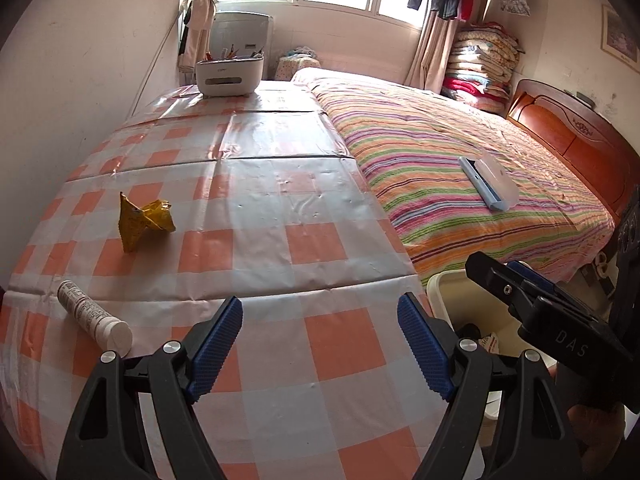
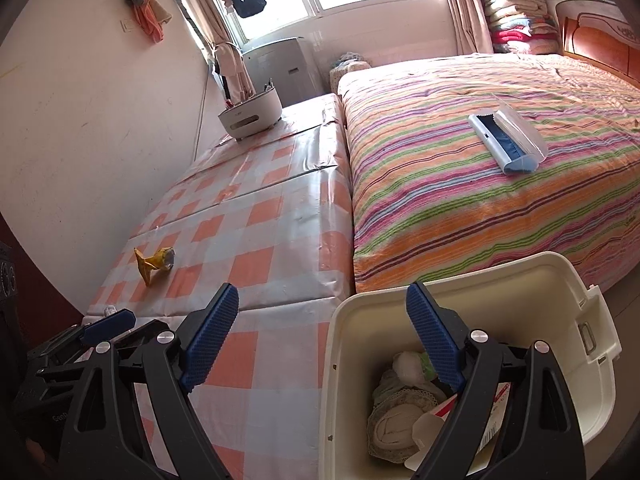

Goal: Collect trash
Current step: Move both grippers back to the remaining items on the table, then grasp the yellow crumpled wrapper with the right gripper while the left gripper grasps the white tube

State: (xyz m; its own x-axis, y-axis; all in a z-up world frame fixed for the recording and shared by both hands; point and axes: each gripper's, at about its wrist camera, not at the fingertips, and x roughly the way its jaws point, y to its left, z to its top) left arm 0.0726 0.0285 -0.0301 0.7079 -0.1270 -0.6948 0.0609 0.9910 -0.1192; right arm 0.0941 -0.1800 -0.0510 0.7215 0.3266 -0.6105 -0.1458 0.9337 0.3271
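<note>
Trash left on the checked tablecloth (image 1: 280, 216) comes to two pieces: a crumpled yellow wrapper (image 1: 145, 220) and a white tube (image 1: 94, 316) lying on its side. Seen from the left gripper (image 1: 320, 344), the wrapper sits well ahead of the fingertips and off to their left, while the tube lies near, just outside the left finger, its round cap end turned toward the camera. The wrapper looks light, thin and springy; I judge it best pinched across its bunched middle, where the folds give the pads something to bite. The tube seems stiff and smooth, so it may roll or slip; a grip across its body, square to its length, looks safest. Both grippers stand wide open and hold nothing. The right gripper (image 2: 322, 336) hovers with one finger over the table edge and the other above the cream bin (image 2: 560, 276), which already holds paper, cloth and packaging. The bin's near rim is cut off by the fingers, the tube's label is too blurred to read, and in the right view the tube is almost wholly hidden behind the left gripper.
</note>
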